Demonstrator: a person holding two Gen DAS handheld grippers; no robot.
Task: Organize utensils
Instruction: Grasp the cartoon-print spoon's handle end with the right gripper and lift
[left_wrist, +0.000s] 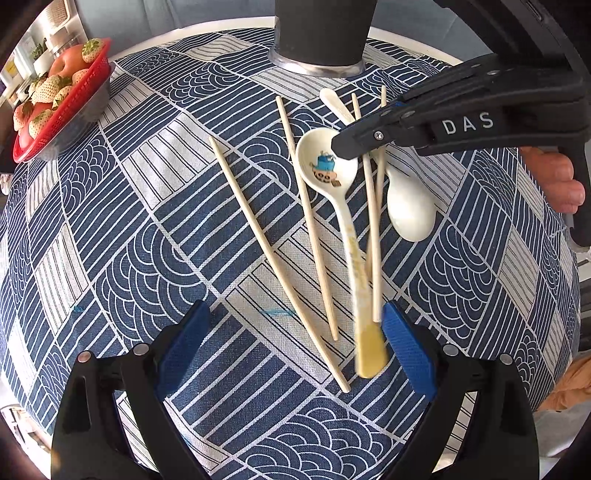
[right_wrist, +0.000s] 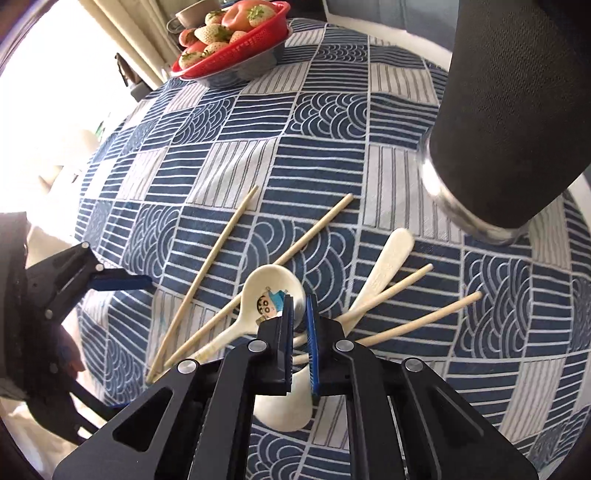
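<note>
A white spoon with a cartoon print (left_wrist: 325, 166) (right_wrist: 266, 291) lies bowl-up among several pale wooden chopsticks (left_wrist: 258, 236) (right_wrist: 210, 258) on the blue patterned tablecloth. My right gripper (left_wrist: 345, 146) (right_wrist: 300, 308) points steeply down and is shut on the rim of that spoon's bowl. A plain white spoon (left_wrist: 410, 210) (right_wrist: 391, 258) lies bowl-down beside it, partly under the right gripper. My left gripper (left_wrist: 295, 350) is open just above the cloth. The cartoon spoon's handle end and some chopstick tips lie between its blue pads without touching them.
A tall black cylindrical holder with a metal base (left_wrist: 317, 37) (right_wrist: 509, 110) stands at the far side of the utensils. A red basket (left_wrist: 74, 107) (right_wrist: 236, 51) of strawberries and apples sits near the table edge. A person's hand (left_wrist: 554, 181) holds the right gripper.
</note>
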